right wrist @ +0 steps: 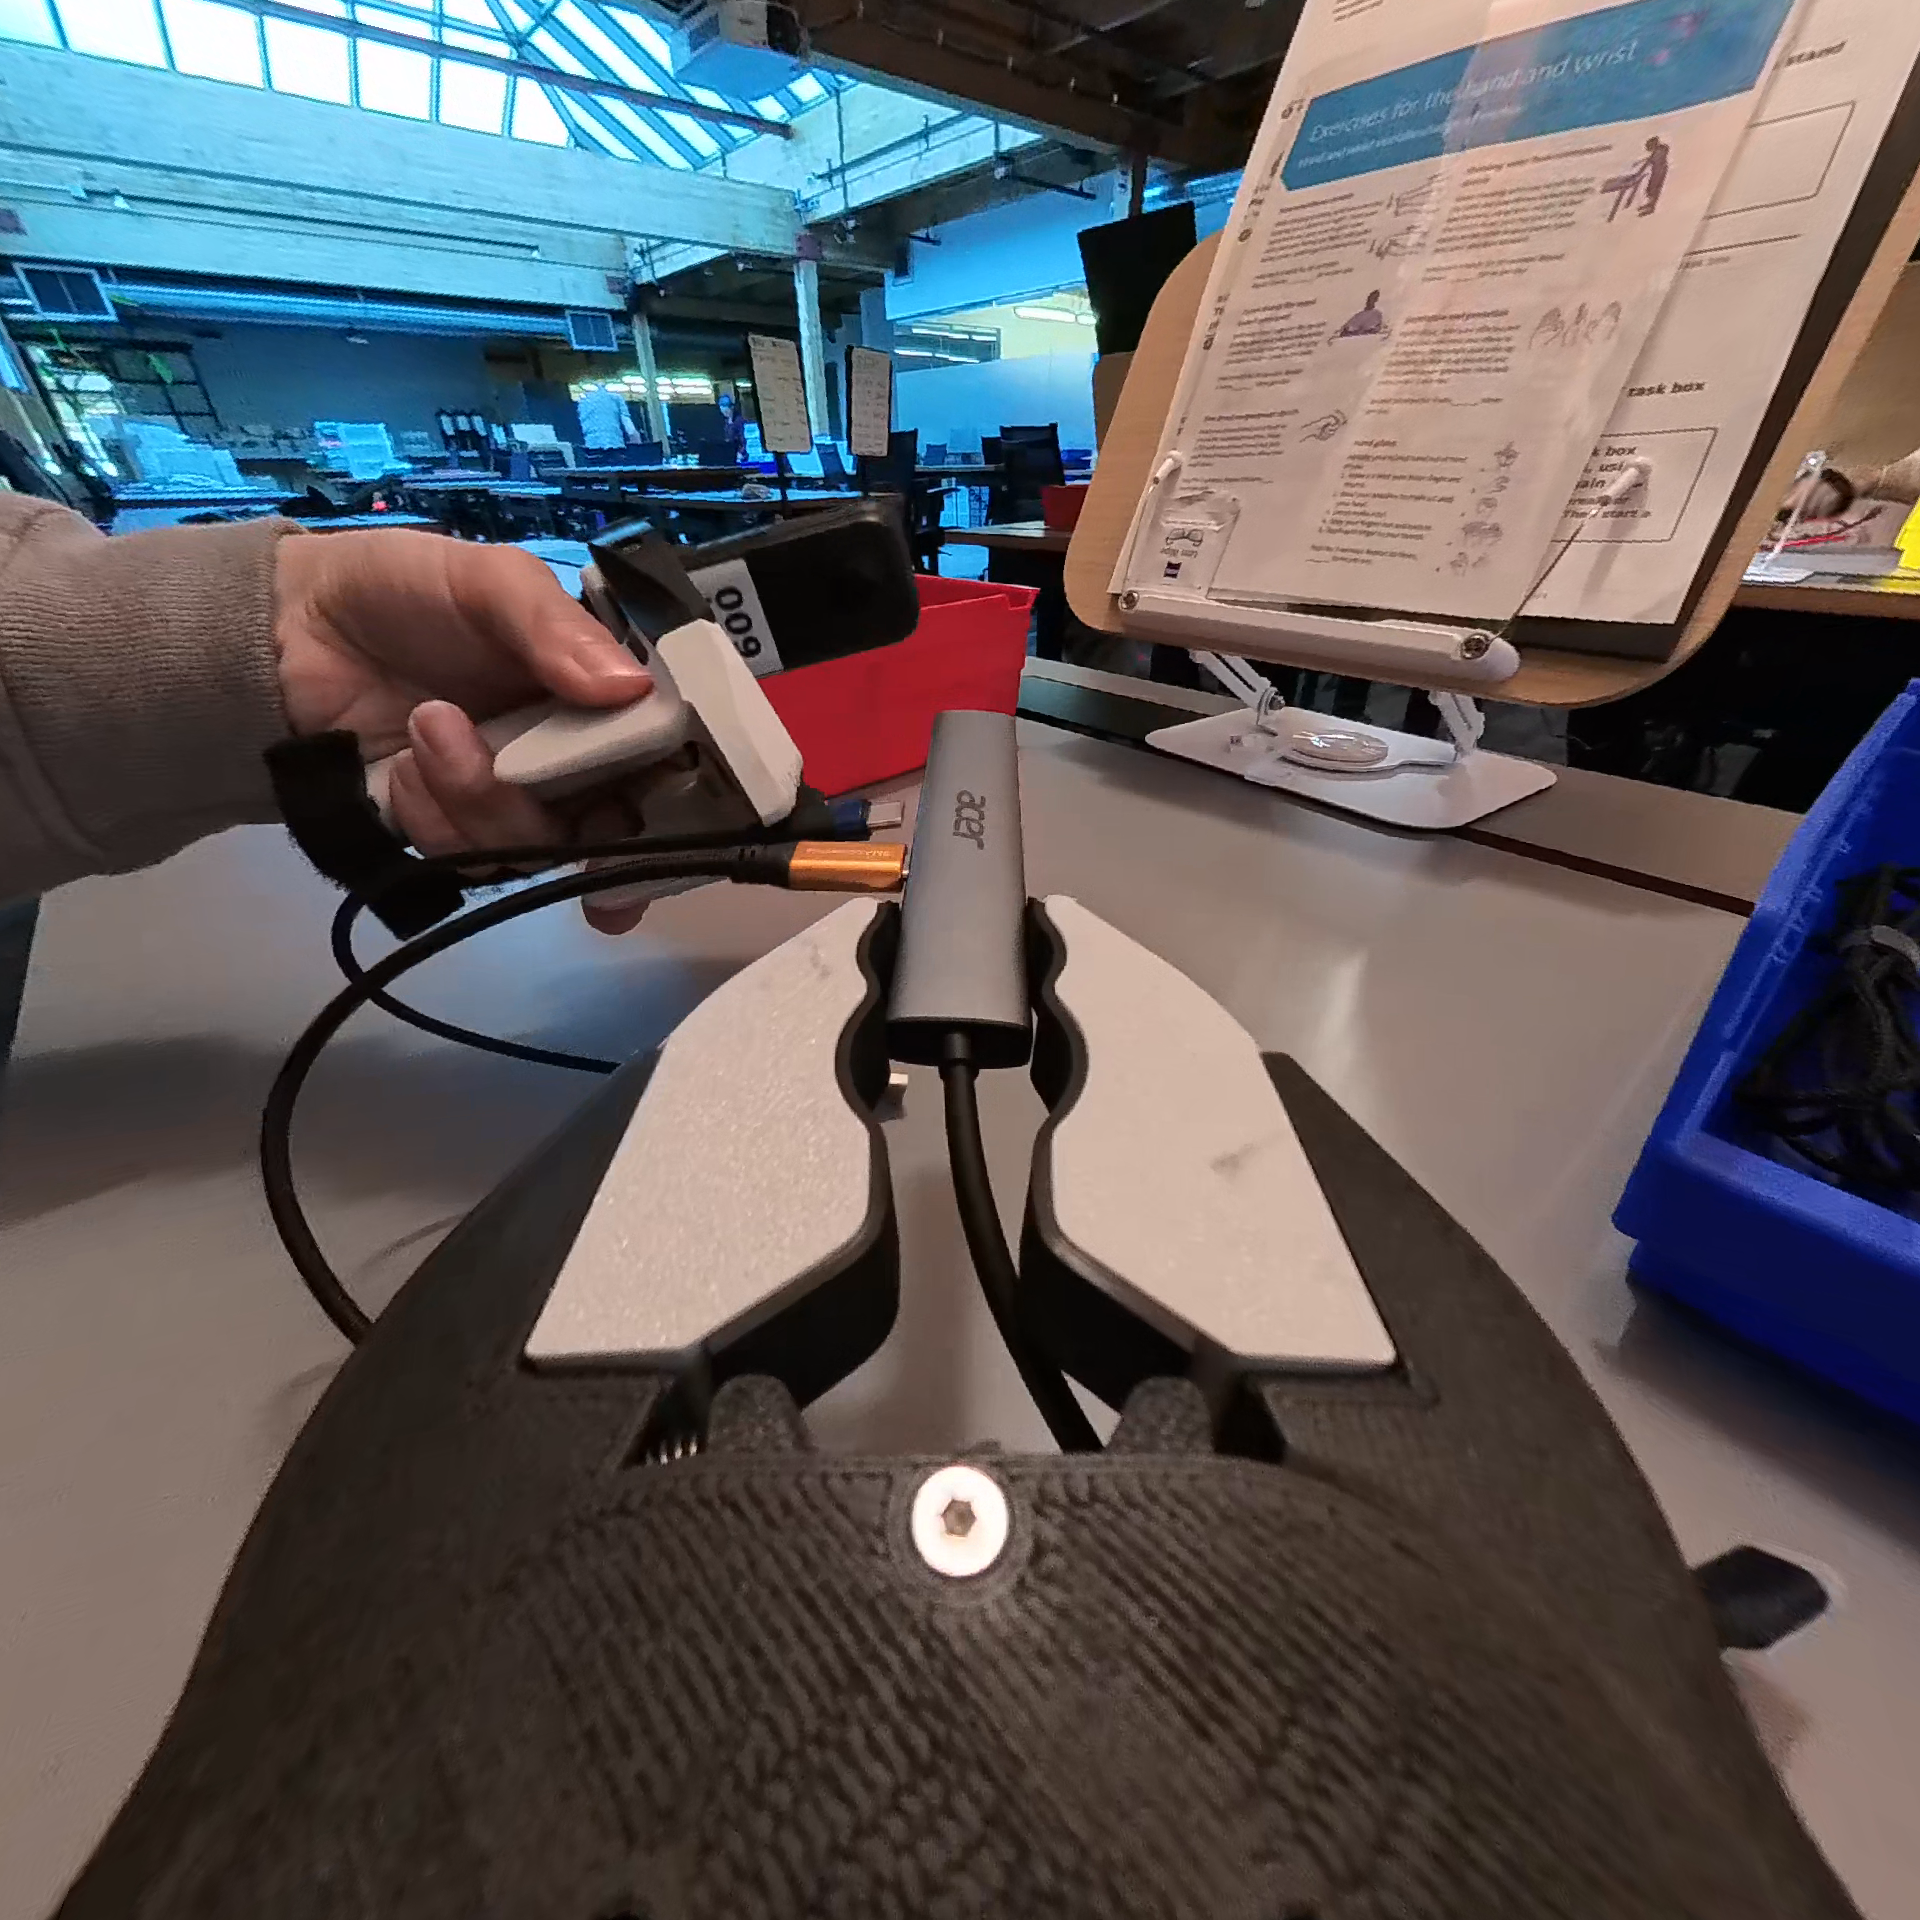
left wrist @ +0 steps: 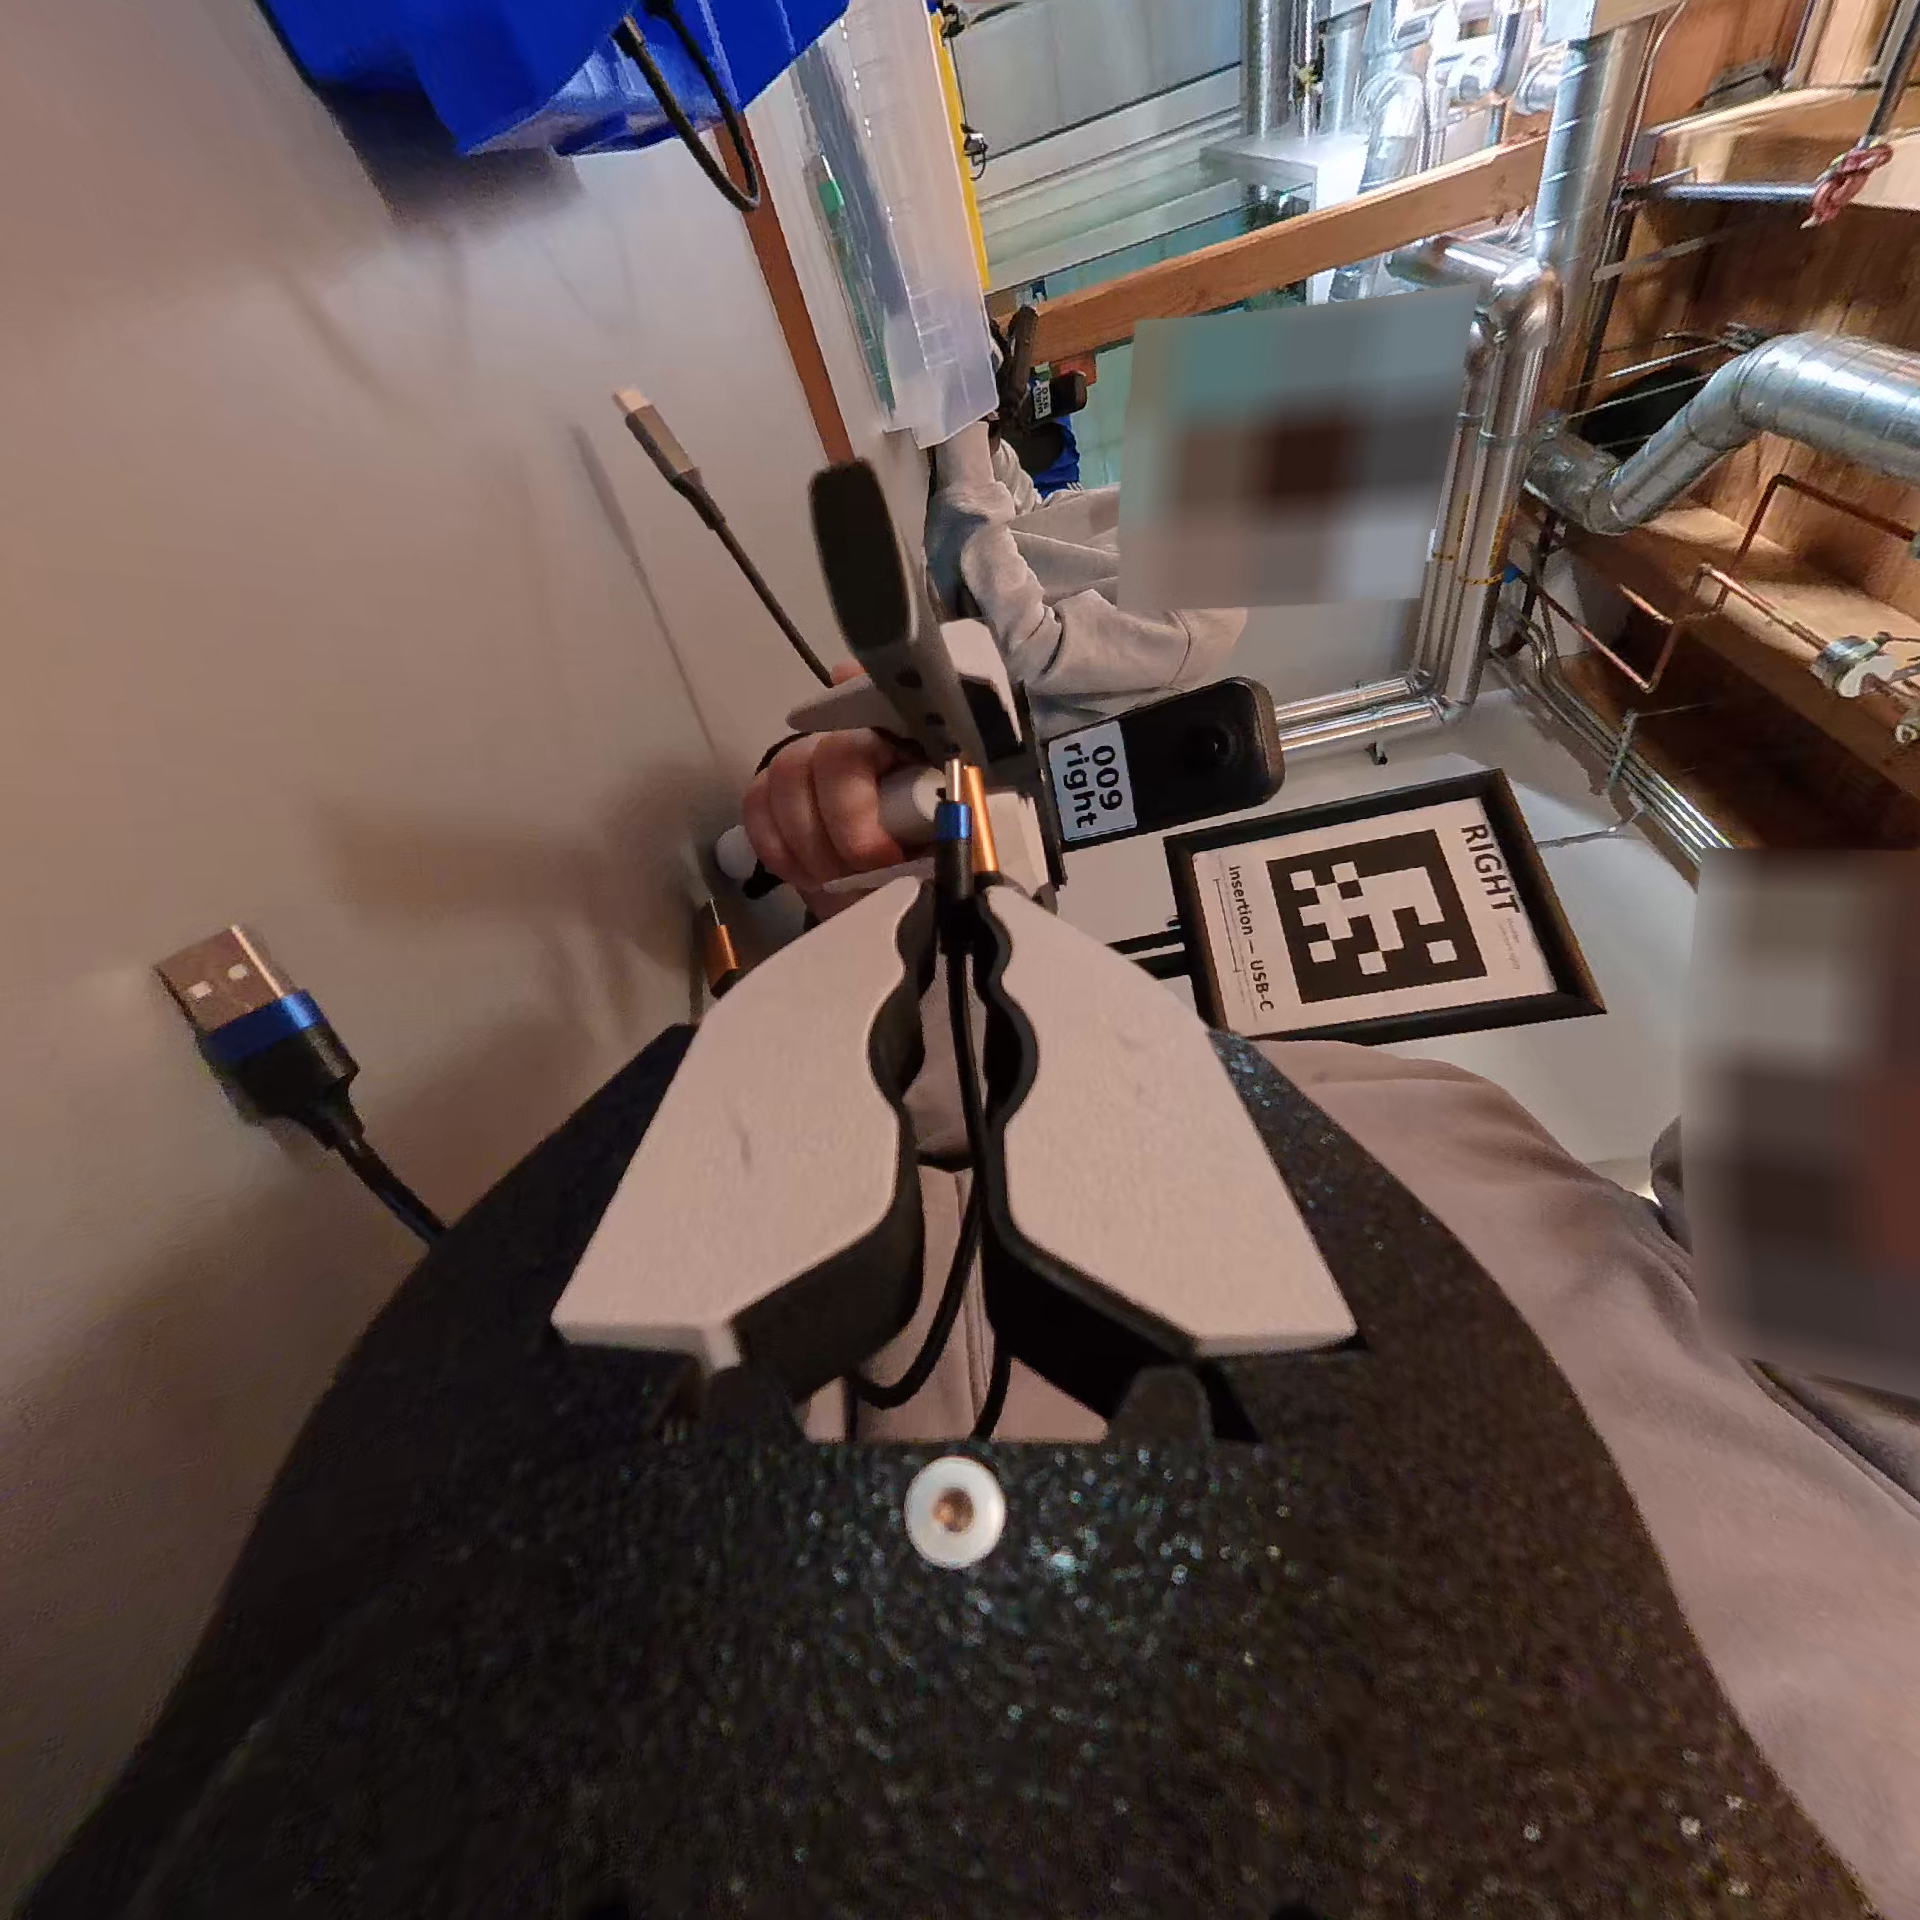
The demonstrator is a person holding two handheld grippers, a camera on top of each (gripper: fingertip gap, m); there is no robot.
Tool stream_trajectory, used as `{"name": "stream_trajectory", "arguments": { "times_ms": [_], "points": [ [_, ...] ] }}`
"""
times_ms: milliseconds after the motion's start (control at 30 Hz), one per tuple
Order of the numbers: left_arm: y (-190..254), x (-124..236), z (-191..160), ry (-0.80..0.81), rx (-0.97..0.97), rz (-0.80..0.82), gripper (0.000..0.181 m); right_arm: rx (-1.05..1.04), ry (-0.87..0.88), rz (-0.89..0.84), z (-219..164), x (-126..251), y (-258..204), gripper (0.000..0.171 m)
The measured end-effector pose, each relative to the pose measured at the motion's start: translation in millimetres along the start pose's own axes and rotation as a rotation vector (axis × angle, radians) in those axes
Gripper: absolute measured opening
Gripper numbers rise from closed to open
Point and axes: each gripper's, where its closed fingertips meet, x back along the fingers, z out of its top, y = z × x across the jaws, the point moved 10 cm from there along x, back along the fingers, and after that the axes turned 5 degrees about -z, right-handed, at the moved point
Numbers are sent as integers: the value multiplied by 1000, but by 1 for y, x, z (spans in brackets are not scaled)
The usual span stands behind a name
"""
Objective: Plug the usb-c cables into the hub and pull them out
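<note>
Stretching under everything, the grey tabletop [right wrist: 1351, 935] carries the hub, which serves here as the landmark. Behind the hub and to its right stands a document stand [right wrist: 1455, 436] with printed sheets clipped to it. To the hub's right, at the tabletop's edge, sits a blue bin [right wrist: 1787, 1122] with dark cables inside. Behind the hub and a little to its left is a red bin [right wrist: 914, 675].

The right tool [right wrist: 961, 940] is closed on the grey hub [right wrist: 966, 862], its two pale fingers [right wrist: 748, 1122] pressing the hub's long sides near the end where its own black lead comes out; the hub is lifted off the tabletop and points away from the camera. To the hub's left, the left tool [left wrist: 961, 914] is pinched nearly shut on the blue usb-c cable [left wrist: 954, 831], gripping just behind the blue collar, with a person's hand [right wrist: 436, 675] around the handle. The bare metal tip of that plug sits just at the hub's left side; whether it has entered a port I cannot tell. Just below it on the same side, the orange usb-c cable [right wrist: 847, 864] is seated in the hub, its dark cord looping down to the tabletop. Beyond the hub in the left wrist view lies the hub's own grey plug [left wrist: 660, 436], and well off to the hub's side lies the blue cable's flat USB-A plug [left wrist: 249, 1008].
</note>
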Motion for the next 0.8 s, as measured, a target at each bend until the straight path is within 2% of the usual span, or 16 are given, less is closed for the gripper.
{"name": "stream_trajectory", "arguments": {
  "times_ms": [667, 800],
  "points": [
    [-1, -1, -2, 32, 46, -9, 5, 84, -3, -12, 0, -2, -6, 24],
    [3, 0, -1, 47, -38, 70, 5, 106, -26, -32, -1, -5, -8, 24]
  ]
}}
